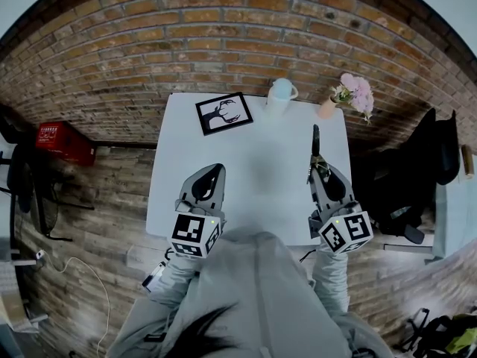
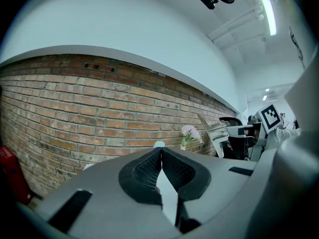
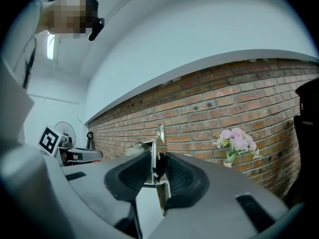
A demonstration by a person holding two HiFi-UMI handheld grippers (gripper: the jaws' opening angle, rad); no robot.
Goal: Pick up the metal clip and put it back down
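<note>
Left claw [image 1: 211, 174]: jaws together, nothing held, over the white desk [image 1: 257, 162]. Right claw [image 1: 319, 168]: clamped on the metal clip [image 1: 316, 142], held off the desk at its right side. Clip: likely light, stiff, slick, springy; best pinched flat across its handles.

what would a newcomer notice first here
The metal clip stands out first, gripped in the right gripper and held out over the right side of the white table. Next come the things along the table's far edge by the brick wall: a framed picture, a white jug and pink flowers. The left gripper is shut and empty.
</note>
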